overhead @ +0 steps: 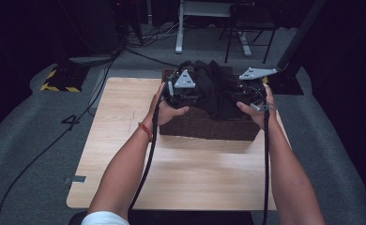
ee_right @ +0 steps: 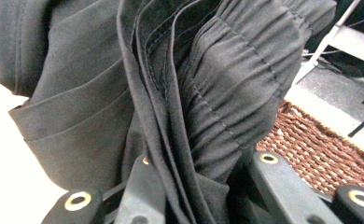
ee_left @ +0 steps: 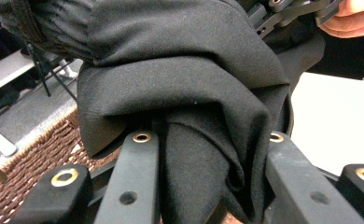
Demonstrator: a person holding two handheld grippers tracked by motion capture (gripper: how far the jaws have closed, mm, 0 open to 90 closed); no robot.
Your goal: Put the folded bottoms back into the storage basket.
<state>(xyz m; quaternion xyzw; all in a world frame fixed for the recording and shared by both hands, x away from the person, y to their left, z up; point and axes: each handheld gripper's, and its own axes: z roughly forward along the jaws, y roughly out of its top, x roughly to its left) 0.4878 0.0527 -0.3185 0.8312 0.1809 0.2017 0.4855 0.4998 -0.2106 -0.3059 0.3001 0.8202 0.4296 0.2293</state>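
A black garment (overhead: 215, 89) hangs bunched over a brown wicker basket (overhead: 204, 125) at the back of the table. My left gripper (overhead: 186, 93) holds its left side and my right gripper (overhead: 247, 93) its right side. In the left gripper view a thick fold of the black garment (ee_left: 194, 84) is pinched in my left gripper (ee_left: 209, 136), above the basket's weave (ee_left: 35, 158). In the right gripper view, my right gripper (ee_right: 206, 158) is shut on several layers of the garment (ee_right: 180, 93), including a gathered elastic band, with the basket rim (ee_right: 311, 149) at lower right.
The light wooden table (overhead: 181, 173) stretches toward me in front of the basket. Both forearms come in from the bottom, cables trailing along them. Beyond the table lie grey carpet, floor cables, a white desk leg (overhead: 179, 28) and a black chair (overhead: 249, 28).
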